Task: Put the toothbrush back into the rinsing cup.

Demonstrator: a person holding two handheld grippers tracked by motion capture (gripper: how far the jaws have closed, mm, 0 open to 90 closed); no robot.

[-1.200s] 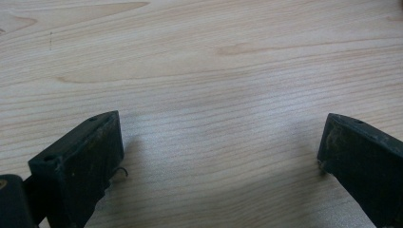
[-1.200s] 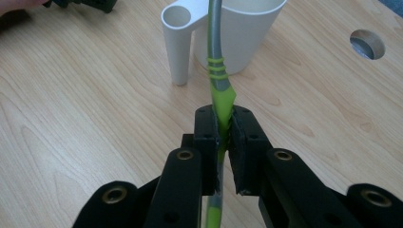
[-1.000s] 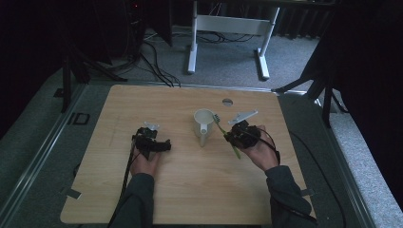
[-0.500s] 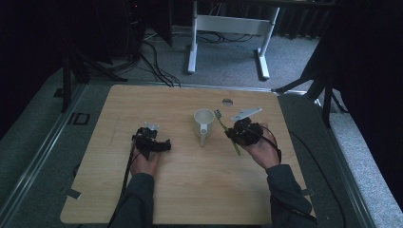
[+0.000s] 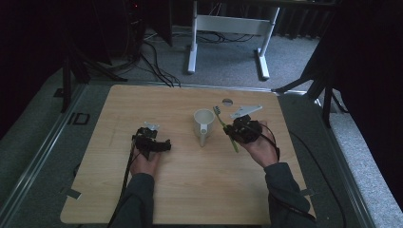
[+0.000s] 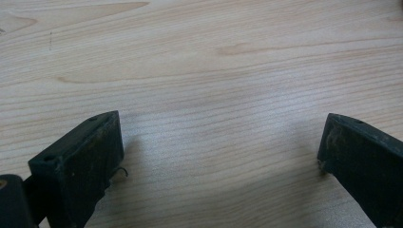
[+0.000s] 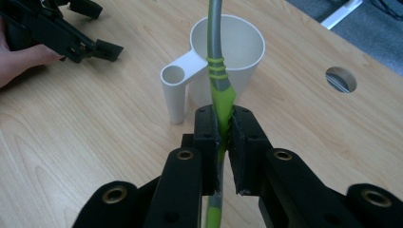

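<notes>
A white cup [image 5: 203, 119] with a tube-like handle stands upright at the middle of the wooden table [image 5: 190, 190]. Just to its right, my right gripper [image 5: 231, 132] is shut on a green and grey toothbrush [image 5: 223, 122], whose head sits beside the cup's rim. In the right gripper view the pads of my right gripper [image 7: 222, 114] pinch the green part of the toothbrush [image 7: 219, 80], which points at the cup [image 7: 233, 47]. My left gripper [image 5: 166, 145] rests left of the cup. Its jaws stand wide apart over bare wood, so my left gripper [image 6: 221, 137] is open with nothing in it.
A round cable hole [image 5: 227, 101] lies in the table behind the cup. Beyond the far edge stand a white desk frame [image 5: 228, 26] and floor cables [image 5: 157, 61]. Bare wood spreads in front of both hands.
The right gripper has shifted a little with the toothbrush, whose head now sits slightly farther back beside the cup. The left gripper has stayed put.
</notes>
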